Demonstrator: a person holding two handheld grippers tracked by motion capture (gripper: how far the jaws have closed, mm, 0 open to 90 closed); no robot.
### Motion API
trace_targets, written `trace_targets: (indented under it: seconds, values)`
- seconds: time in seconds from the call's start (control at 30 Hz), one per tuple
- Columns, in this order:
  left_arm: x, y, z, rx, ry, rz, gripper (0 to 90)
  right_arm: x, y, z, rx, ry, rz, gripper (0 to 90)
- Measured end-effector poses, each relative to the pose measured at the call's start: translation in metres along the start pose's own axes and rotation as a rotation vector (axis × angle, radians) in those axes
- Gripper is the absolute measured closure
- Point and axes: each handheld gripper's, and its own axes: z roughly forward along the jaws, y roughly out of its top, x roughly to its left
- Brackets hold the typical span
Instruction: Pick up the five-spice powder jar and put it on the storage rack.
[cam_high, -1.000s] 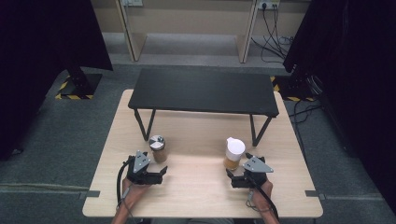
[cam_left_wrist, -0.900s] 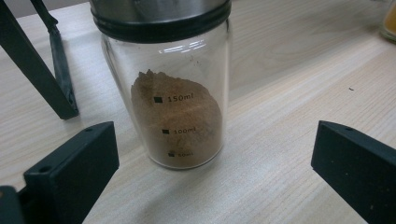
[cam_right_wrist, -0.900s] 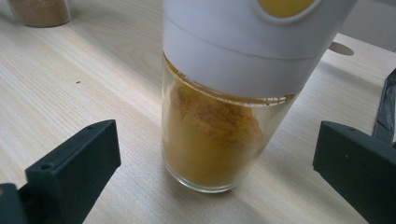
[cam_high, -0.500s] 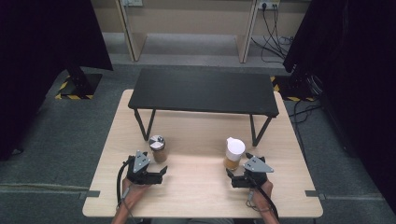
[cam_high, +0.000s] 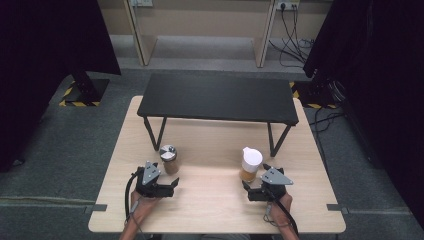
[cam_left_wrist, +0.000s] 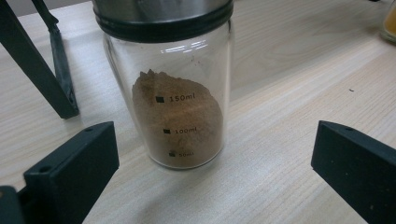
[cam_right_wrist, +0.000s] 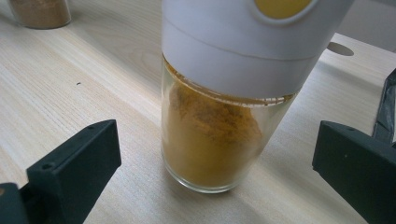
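Approach step, by the look of it: the left tool (cam_high: 170, 186), jaws apart, faces the steel-lidded glass jar of brown powder (cam_left_wrist: 180, 93); the right tool (cam_high: 255, 191), likewise apart, faces the white-capped glass jar of yellow powder (cam_right_wrist: 224, 116). Both jars stand on the pale wooden worktop (cam_high: 210, 200); next, each tool likely needs to advance and close.

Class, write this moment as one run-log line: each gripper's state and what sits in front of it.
left gripper: open, facing brown-powder jar | right gripper: open, facing yellow-powder jar | both jars upright on table, ungripped

My high view looks forward and down over the whole tabletop (cam_high: 215, 150). My left gripper view sits low and close before the brown-powder jar (cam_left_wrist: 180, 100); my right one, equally close, faces the white-capped jar (cam_right_wrist: 224, 116), with the brown-powder jar far left.
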Motion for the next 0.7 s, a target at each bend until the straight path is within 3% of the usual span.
trace_targets:
  seconds: [0.5,0.7]
  values:
    - [-0.0006,-0.0013,-0.0009,-0.008,0.017,-0.006,0.0,-0.0003,-0.0001,0.0,0.0,0.001,0.0,1.1]
    - [0.0037,-0.0028,-0.0046,-0.031,0.028,-0.051,0.0,-0.0008,-0.0004,-0.0001,-0.002,0.001,0.003,1.2]
